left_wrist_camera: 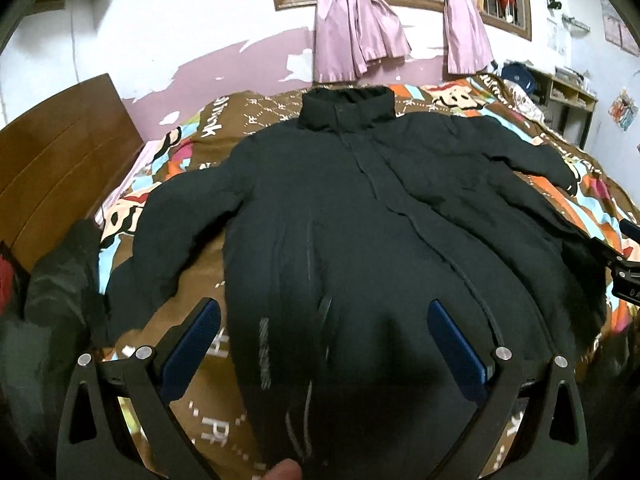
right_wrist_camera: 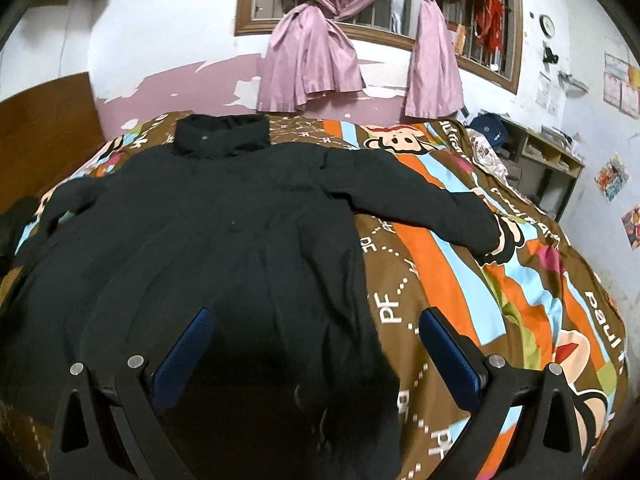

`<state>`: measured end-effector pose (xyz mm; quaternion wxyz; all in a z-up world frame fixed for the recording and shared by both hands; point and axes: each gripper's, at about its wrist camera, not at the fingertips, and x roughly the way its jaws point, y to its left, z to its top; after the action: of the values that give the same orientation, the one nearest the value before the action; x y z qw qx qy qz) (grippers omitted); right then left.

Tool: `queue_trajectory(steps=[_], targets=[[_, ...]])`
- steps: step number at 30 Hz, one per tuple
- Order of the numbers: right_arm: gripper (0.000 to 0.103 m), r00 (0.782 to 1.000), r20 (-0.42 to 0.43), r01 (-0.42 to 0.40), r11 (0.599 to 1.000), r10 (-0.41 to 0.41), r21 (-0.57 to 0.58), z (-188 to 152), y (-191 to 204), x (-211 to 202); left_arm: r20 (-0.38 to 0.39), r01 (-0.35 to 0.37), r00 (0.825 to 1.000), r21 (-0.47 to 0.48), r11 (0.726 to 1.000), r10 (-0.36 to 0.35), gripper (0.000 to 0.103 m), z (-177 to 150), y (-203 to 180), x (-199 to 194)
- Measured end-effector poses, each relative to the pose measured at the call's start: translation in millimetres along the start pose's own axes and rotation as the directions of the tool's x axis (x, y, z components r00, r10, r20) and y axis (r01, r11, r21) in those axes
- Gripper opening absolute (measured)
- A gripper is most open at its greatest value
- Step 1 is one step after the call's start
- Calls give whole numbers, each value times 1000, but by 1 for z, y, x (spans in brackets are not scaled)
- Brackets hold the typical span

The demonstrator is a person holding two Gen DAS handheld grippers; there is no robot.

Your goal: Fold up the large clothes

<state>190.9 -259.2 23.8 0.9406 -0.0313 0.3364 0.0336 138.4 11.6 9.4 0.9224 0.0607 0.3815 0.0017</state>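
Observation:
A large black padded jacket (left_wrist_camera: 360, 216) lies spread flat, front up, on the bed, collar toward the far wall and both sleeves stretched out sideways. My left gripper (left_wrist_camera: 324, 320) hovers open above the jacket's lower left part, its blue pads (left_wrist_camera: 192, 340) wide apart with nothing between them. In the right wrist view the same jacket (right_wrist_camera: 208, 232) fills the left half. My right gripper (right_wrist_camera: 316, 328) is open over the jacket's lower right edge, blue pads (right_wrist_camera: 448, 352) spread and holding nothing. The right sleeve (right_wrist_camera: 432, 208) reaches out across the bedspread.
A brown, orange and blue cartoon bedspread (right_wrist_camera: 500, 300) covers the bed. A wooden headboard (left_wrist_camera: 52, 168) stands at the left, with dark clothes (left_wrist_camera: 60, 280) piled beside it. Pink curtains (right_wrist_camera: 320, 52) hang at the window behind. A low shelf (right_wrist_camera: 552, 160) sits at the far right.

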Motion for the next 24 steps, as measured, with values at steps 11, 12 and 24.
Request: queue_trajectory(steps=[11,12,24], targets=[[103,996,58,41,948,-62,315,29,-85,45,-43,-20,999,104,994,25,101,58,-29,58],[103,997,44,39,939,-58,342,30,-94,52,-46,-23,999,114,993,28,101,61,-33,65],[103,993,-101,112,708,-58,697,64,-200,145,-121,-32,991,157,987,51,101,96,-71,153]])
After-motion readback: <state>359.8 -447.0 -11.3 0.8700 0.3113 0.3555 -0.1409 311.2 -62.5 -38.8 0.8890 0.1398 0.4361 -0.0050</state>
